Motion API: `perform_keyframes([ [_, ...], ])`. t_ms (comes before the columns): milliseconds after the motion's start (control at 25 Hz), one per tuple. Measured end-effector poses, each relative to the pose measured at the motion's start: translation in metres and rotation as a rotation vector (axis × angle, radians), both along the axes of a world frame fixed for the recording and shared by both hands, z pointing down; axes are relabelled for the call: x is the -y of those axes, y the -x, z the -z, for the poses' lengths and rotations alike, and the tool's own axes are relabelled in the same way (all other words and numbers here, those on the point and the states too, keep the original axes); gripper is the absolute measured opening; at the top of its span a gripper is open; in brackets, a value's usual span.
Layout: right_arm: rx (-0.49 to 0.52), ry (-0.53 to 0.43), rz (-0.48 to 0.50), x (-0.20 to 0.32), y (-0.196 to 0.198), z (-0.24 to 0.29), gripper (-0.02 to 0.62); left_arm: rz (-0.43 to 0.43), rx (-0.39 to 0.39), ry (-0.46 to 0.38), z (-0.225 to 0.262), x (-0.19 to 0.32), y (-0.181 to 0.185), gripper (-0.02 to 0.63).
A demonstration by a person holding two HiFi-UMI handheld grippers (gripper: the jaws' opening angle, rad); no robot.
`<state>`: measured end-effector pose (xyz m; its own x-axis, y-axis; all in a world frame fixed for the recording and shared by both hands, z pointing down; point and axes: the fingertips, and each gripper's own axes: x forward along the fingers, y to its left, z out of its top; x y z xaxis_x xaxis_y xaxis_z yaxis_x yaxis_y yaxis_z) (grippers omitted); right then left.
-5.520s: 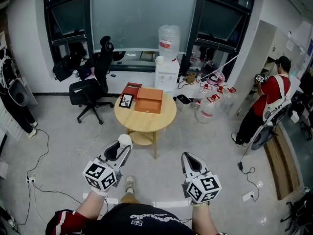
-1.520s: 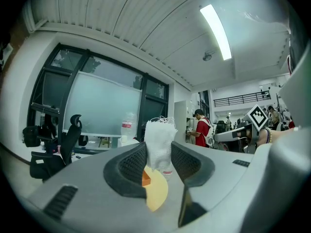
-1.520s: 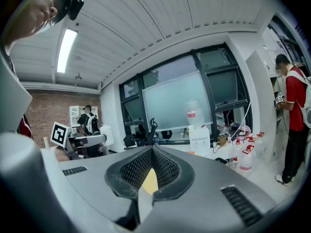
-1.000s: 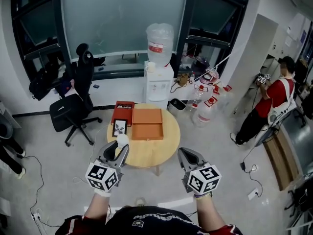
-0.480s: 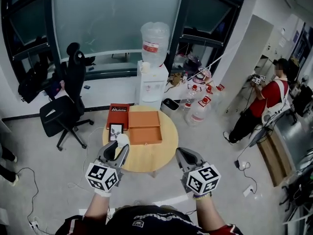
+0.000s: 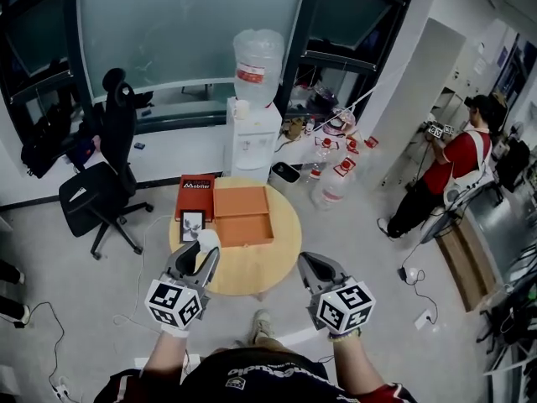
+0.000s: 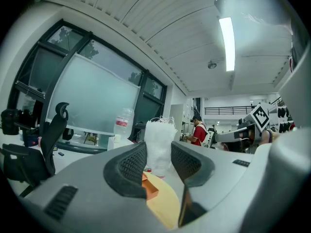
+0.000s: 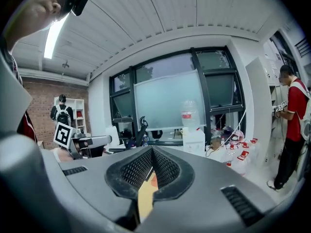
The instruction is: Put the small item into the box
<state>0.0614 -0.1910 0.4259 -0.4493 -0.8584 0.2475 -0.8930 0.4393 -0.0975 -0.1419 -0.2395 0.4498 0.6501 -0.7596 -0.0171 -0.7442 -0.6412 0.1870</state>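
Change: worktop (image 6: 262,265) and open orange box (image 6: 242,217) now closer.
Left gripper (image 6: 202,253): fingers clamped on white wrapped small item (image 7: 158,144), near the box.
Right gripper (image 6: 308,264): fingers together, empty.
Progress: item carried; placing remains.

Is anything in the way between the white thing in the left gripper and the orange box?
Nothing visible is. Only bare tabletop shows between the white thing held by the left gripper and the open orange box. The small picture lies off to the box's left.
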Motion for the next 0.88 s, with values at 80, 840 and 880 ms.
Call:
perform_keyframes([
  [80, 0.008, -0.003, 0.007, 0.004, 0.001, 0.001, 0.026, -0.004, 0.005, -0.003, 0.002, 0.003, -0.003, 0.169],
  [840, 0.041, -0.009, 0.076, 0.061, 0.008, -0.001, 0.026, -0.011, 0.099, -0.076, 0.017, 0.050, -0.019, 0.169],
  [880, 0.041, -0.013, 0.081, 0.064, 0.008, 0.002, 0.026, -0.010, 0.101, -0.077, 0.018, 0.054, -0.019, 0.169],
])
